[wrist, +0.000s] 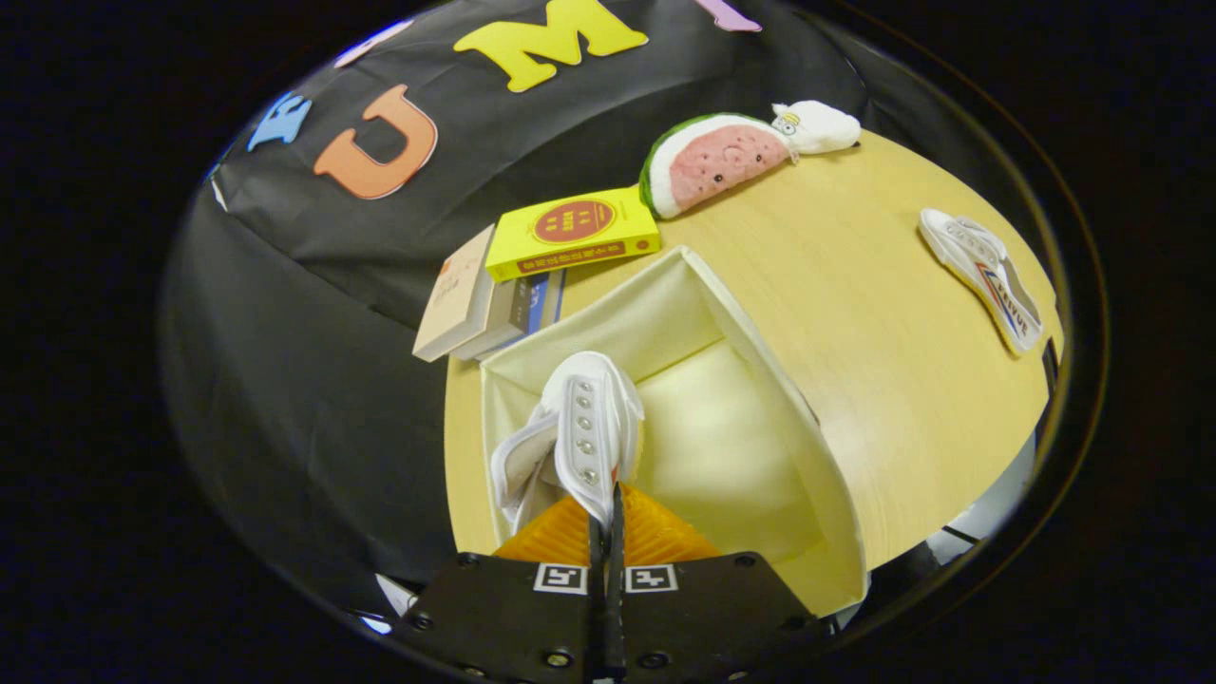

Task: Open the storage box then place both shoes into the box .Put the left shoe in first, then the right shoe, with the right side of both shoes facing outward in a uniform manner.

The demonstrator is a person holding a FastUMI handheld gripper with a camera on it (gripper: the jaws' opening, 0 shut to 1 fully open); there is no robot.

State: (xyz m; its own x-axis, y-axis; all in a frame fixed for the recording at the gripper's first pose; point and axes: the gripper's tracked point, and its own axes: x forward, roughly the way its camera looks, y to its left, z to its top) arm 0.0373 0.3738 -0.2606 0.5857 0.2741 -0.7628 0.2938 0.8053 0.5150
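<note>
My gripper (605,518) is shut on a white canvas shoe (575,432), pinching its eyelet flap between both fingers. The shoe hangs inside the open cream storage box (760,380), against the box's left wall, toe pointing away from me. The box's floor to the right of the shoe is bare. The second white shoe (983,275), with a red and blue side stripe, lies on its side on the wooden table (855,285), far off to the right beyond the box.
A yellow book (570,233) sits on a stack of books (475,304) just behind the box's far corner. A watermelon-slice plush (712,161) and a small white plush (817,126) lie at the table's back edge.
</note>
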